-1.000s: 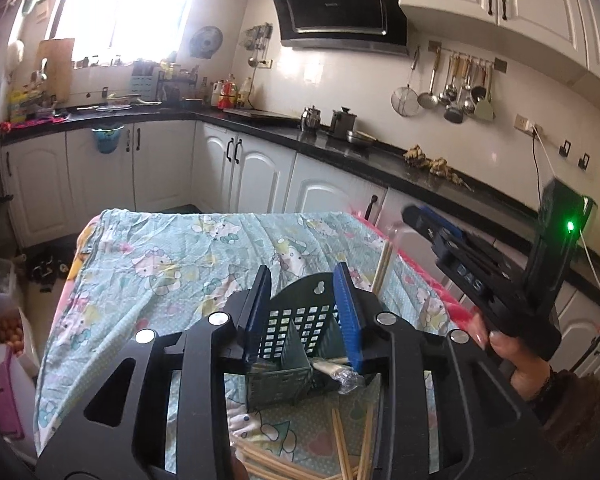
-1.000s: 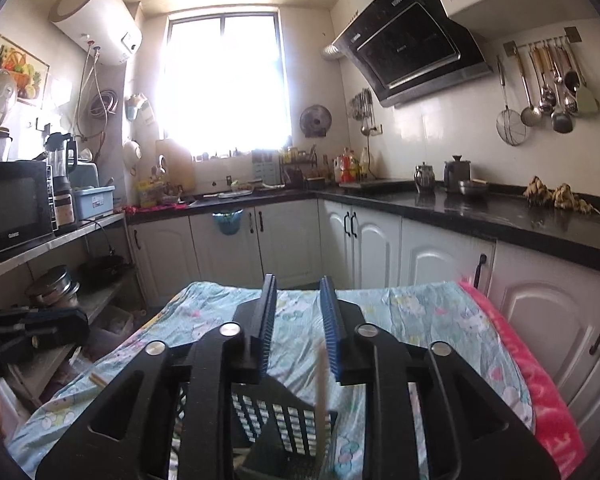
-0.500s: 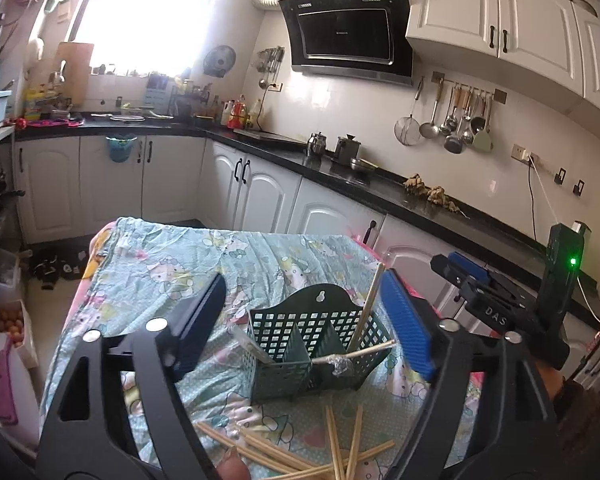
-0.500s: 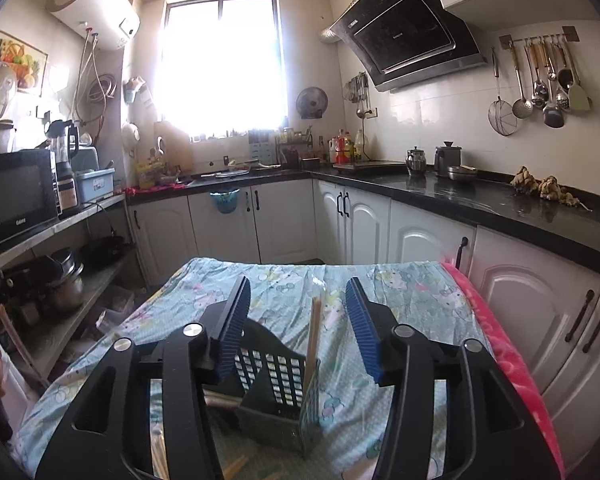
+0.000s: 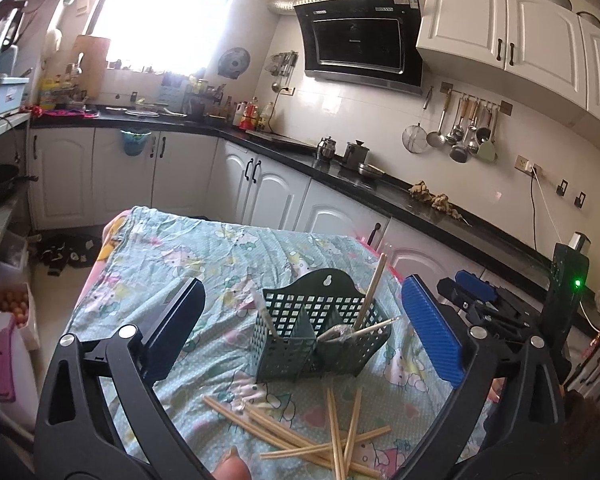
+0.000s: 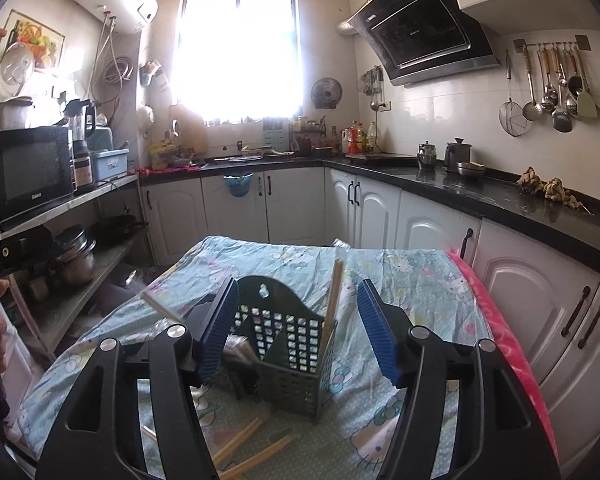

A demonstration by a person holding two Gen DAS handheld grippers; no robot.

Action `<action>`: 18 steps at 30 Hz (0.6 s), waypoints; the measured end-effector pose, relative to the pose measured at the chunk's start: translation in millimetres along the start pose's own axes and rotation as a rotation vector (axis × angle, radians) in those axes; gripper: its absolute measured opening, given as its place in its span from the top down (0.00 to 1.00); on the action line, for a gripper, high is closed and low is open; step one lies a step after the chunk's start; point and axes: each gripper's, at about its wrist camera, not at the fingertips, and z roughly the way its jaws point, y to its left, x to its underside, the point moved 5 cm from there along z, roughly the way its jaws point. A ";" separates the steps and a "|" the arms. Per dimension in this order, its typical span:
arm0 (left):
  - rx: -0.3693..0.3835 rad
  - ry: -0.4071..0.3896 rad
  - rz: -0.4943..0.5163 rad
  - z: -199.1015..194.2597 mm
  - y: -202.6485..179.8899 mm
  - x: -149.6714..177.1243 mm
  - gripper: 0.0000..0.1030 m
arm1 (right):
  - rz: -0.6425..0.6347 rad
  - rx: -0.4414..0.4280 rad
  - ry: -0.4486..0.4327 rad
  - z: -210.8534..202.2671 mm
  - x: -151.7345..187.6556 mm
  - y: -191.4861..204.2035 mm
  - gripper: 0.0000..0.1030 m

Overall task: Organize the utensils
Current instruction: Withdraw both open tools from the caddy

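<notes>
A dark green mesh utensil basket (image 5: pixel 320 336) with a divider stands on the cloth-covered table (image 5: pixel 188 248). One wooden chopstick (image 5: pixel 370 292) leans upright in its right compartment, beside another stick and a wrapped item. Several loose chopsticks (image 5: pixel 300 432) lie on the cloth in front of it. My left gripper (image 5: pixel 304 332) is open and empty, its jaws wide either side of the basket. My right gripper (image 6: pixel 296 332) is open and empty above the basket (image 6: pixel 288 356), with the upright chopstick (image 6: pixel 332 300) between its jaws, untouched. The right gripper's body also shows in the left wrist view (image 5: pixel 500 312).
White cabinets and a black counter (image 5: pixel 340 176) run behind and right of the table. A pink table edge (image 6: pixel 496 320) is on the right. A shelf with pots and a microwave (image 6: pixel 32 172) is at the left. The person's thumb (image 5: pixel 232 468) is at the bottom.
Both grippers have opened wide and pulled back from the basket. The chopstick the right gripper carried now stands in the basket's right compartment.
</notes>
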 end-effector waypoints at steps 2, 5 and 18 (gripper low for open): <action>-0.003 0.001 -0.009 -3.0 3.4 2.4 0.12 | -0.009 -0.008 0.004 -3.0 2.9 5.2 0.42; -0.010 0.004 -0.019 -7.4 7.7 6.8 0.12 | -0.023 -0.019 0.013 -7.2 7.3 12.2 0.42; -0.041 0.052 -0.052 -21.5 19.7 32.9 0.12 | -0.051 -0.030 0.076 -16.0 33.2 26.7 0.41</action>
